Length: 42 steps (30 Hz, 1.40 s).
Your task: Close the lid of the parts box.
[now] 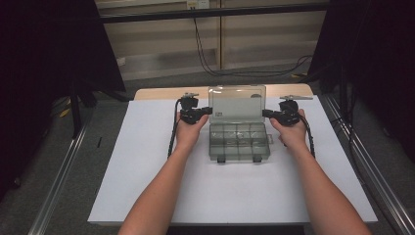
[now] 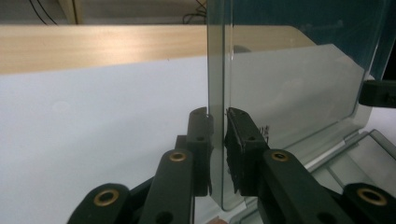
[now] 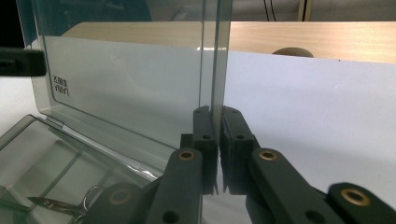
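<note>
The clear box (image 1: 239, 141) sits on the white table (image 1: 147, 186) with its lid (image 1: 237, 103) standing up, the left gripper (image 1: 209, 111) and right gripper (image 1: 265, 113) each pinch one lid edge, so shutting it is left.

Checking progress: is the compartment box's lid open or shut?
Open: the clear smoky plastic lid stands upright behind the compartment tray, its side edges pinched by both tools.
</note>
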Tool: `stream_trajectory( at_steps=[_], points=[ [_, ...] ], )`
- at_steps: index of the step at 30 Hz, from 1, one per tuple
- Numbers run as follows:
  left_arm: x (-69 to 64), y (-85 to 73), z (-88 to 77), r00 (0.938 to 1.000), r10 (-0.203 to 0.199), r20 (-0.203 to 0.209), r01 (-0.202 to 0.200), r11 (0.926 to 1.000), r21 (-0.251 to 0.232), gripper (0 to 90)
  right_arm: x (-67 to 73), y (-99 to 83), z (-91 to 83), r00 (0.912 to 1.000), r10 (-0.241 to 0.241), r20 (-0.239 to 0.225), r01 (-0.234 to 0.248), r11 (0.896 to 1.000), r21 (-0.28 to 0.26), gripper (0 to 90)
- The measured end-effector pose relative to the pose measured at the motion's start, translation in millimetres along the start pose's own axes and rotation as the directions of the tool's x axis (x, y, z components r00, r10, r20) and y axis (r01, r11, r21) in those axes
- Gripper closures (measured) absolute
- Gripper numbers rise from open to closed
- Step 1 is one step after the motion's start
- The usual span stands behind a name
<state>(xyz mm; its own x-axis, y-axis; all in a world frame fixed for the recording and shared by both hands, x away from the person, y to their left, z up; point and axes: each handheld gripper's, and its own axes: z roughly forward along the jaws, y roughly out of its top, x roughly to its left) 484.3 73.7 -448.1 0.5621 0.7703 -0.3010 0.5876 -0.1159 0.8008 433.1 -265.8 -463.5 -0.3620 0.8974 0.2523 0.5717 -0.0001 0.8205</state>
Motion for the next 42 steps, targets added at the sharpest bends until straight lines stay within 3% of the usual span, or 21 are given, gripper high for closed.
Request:
stream_trajectory(
  at_steps=[4,9,12,14,18,21,28,34,42],
  points=[
    [-1.2,1.8,-1.0,0.9995,0.029,-0.013,-0.029,0.9996,-0.007,84.1,0.9,-0.7,-1.0,0.9998,-0.017,0.004,0.017,1.000,-0.004,86.3],
    [-2.4,1.1,-4.1,0.9982,0.060,-0.009,-0.060,0.9980,-0.018,85.6,-1.8,0.2,0.0,0.9998,0.007,-0.019,-0.007,1.000,0.000,84.8],
    [-3.8,0.7,-5.8,0.9965,0.084,-0.008,-0.084,0.9962,-0.023,85.7,-0.1,4.0,-0.4,1.0000,-0.006,0.001,0.006,1.000,0.001,79.5],
    [-4.4,0.4,-6.8,0.9958,0.091,-0.011,-0.091,0.9956,-0.021,85.7,0.9,11.3,-3.6,1.0000,0.003,0.000,-0.003,1.000,-0.028,77.1],
    [-4.8,-0.5,-8.3,0.9946,0.104,-0.003,-0.104,0.9941,-0.032,85.8,3.9,28.3,-9.0,0.9994,0.000,0.036,0.002,0.999,-0.035,76.4],
    [-4.5,-1.0,-9.3,0.9933,0.116,-0.001,-0.116,0.9927,-0.034,85.8,6.7,41.5,-13.0,0.9994,-0.009,0.033,0.010,0.999,-0.044,77.1],
    [-3.4,-1.7,-10.0,0.9933,0.115,0.011,-0.114,0.9927,-0.039,85.8,12.4,53.0,-9.9,0.9983,-0.018,0.056,0.020,0.999,-0.030,78.0],
    [-3.5,-1.4,-10.2,0.9922,0.124,0.016,-0.123,0.9914,-0.045,85.8,7.5,51.4,-8.9,0.9986,0.040,0.035,-0.038,0.998,-0.039,82.5],
    [-2.6,-1.7,-10.1,0.9952,0.097,0.010,-0.097,0.9948,-0.031,85.1,13.6,50.1,-13.9,0.9969,-0.034,0.071,0.037,0.999,-0.037,86.8]
  ],
)
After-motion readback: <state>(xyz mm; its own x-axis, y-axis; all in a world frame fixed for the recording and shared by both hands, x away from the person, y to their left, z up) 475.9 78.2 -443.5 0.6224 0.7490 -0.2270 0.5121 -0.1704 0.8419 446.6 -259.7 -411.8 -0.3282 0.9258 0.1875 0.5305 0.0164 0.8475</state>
